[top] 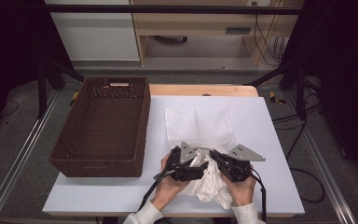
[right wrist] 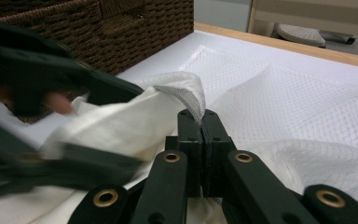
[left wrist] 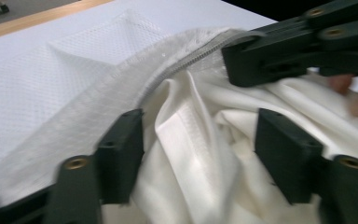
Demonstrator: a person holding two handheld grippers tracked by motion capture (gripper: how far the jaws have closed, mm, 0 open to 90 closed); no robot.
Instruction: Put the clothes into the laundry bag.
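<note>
A white mesh laundry bag [top: 198,122] lies flat on the white table, its zipped mouth toward the person. A crumpled white cloth [top: 209,184] bunches at that mouth. My left gripper [left wrist: 198,126] is open, its jaws standing wide on either side of a fold of the cloth [left wrist: 191,154]. My right gripper [right wrist: 200,116] is shut on the bag's mesh edge [right wrist: 186,93], lifting it beside the zipper [left wrist: 186,60]. In the high view both grippers, the left gripper [top: 203,164] and the right gripper [top: 216,159], meet over the cloth near the front edge.
A deep brown wicker basket [top: 100,158] stands on the left part of the table, close to the bag's left side. A wooden table edge [top: 200,88] shows behind the white top. Black frame legs and cables flank the table.
</note>
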